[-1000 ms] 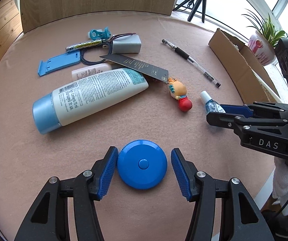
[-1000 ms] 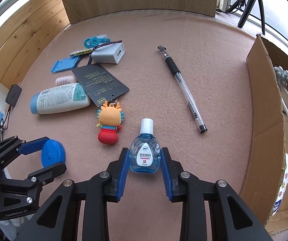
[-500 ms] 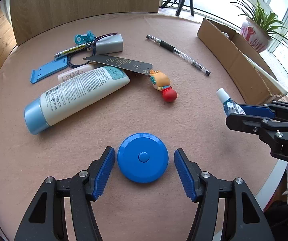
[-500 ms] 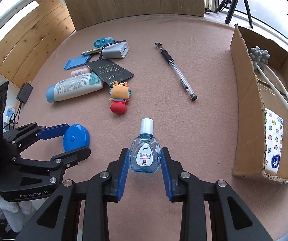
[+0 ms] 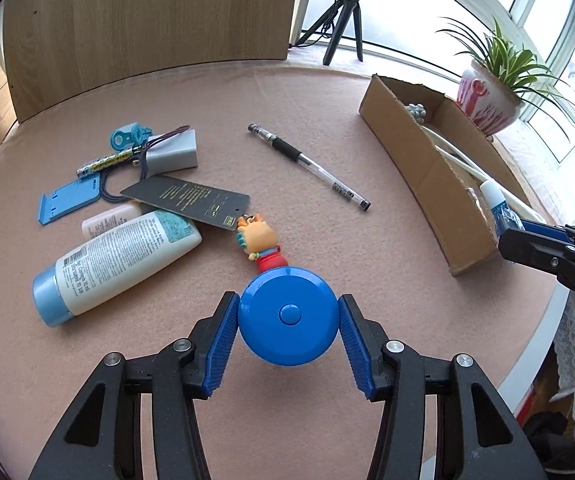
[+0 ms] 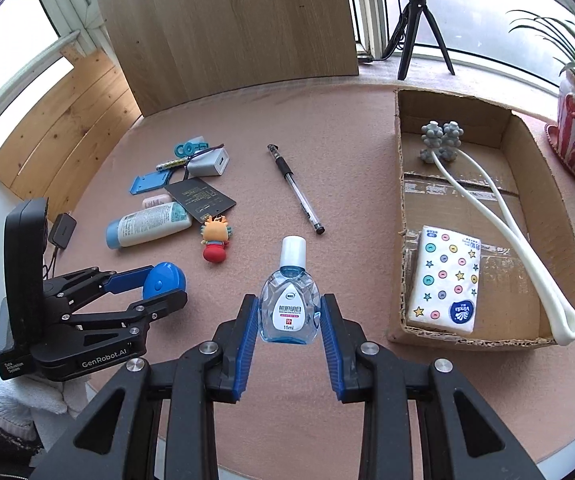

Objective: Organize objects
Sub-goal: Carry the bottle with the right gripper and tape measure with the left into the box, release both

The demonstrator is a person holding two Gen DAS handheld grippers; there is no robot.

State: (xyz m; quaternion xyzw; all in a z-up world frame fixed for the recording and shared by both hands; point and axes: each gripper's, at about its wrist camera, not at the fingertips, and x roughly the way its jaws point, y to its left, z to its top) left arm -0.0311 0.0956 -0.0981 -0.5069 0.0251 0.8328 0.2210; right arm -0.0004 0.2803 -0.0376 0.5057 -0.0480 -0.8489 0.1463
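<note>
Evidently both are mid-carry toward the cardboard box (image 6: 401, 216): left gripper (image 5: 287, 320) clamped on the blue round case (image 5: 287, 316), right gripper (image 6: 289, 320) pinching the eye-drop bottle (image 6: 290, 304) upright, each held clear above the table (image 6: 347, 152), presumably for boxing.

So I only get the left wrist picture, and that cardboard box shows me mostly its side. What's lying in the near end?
Observer: A tissue pack printed with stars and buttons lies flat in the cardboard box, seen from the right wrist.
Operator: And the little bottle at my right edge, any label?
Observer: Yes. The eye-drop bottle, gripped by the right gripper, has a white label marked 15ml.
Operator: Anything off to my left that I miss?
Observer: A small black device with a cable sits at the table's left edge.
</note>
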